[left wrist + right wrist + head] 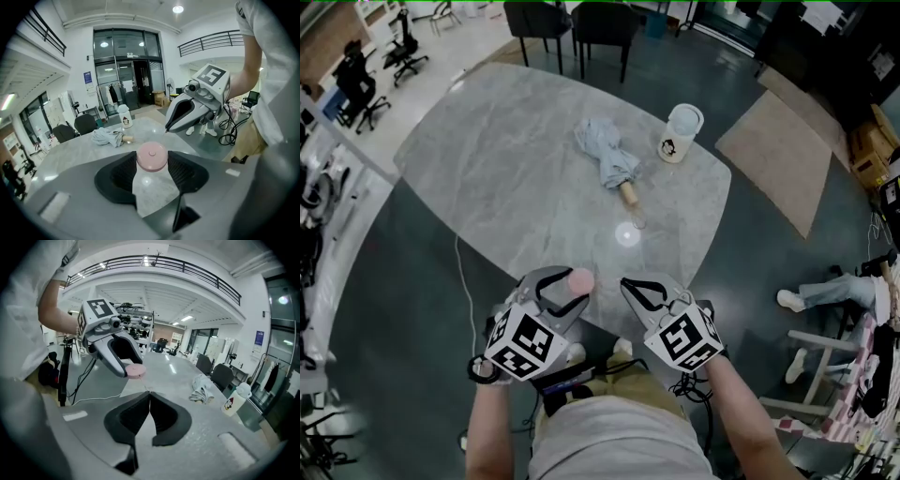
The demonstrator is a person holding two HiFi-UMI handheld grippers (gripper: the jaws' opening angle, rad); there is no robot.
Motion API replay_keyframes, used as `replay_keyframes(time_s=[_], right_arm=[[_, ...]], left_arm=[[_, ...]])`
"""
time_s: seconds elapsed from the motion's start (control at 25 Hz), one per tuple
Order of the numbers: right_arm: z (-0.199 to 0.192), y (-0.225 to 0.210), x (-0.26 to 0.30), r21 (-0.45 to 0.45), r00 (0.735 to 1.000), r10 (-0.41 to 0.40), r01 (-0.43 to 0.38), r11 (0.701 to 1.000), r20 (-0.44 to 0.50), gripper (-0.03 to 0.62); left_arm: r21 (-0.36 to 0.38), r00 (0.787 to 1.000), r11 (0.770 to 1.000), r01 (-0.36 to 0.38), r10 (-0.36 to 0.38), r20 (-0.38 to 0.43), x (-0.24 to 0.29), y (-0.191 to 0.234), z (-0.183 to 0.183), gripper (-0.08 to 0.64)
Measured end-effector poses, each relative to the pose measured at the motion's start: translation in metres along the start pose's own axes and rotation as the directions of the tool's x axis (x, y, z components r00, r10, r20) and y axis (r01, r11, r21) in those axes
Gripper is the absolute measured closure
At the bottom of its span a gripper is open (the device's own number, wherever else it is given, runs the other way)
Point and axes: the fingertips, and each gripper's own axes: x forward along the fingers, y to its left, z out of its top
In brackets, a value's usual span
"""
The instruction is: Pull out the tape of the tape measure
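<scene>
The left gripper (152,164) clamps the round pink tape measure (152,153) by its case, at the marble table's (506,178) 6 o'clock edge. The right gripper (149,397), at its 3 o'clock, has its jaws pressed together; whether they pinch the tape's tip cannot be told. At the table's 1 o'clock stands a lidded white cup (682,132), contents hidden, with a folded umbrella (609,159) at its 9 o'clock.
</scene>
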Motion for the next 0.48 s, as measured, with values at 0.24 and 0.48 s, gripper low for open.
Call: replay_keyframes(time_s=[0.24,0.48], right_arm=[[-0.036,-0.030,-0.013,0.119,0.994,-0.093,0.100,0.988,-0.063,0.586],[-0.074,-0.067,-0.038,0.177,0.959,-0.234,0.261,0.949,-0.157,0.586]], left_arm=[[-0.076,0.996,0.994,-0.083,0.080,-0.048,-0.014,0.032,-0.038,0.331],[-0.132,0.974,0.970,-0.204,0.188,-0.125,-0.043,0.069,-0.082,0.331]])
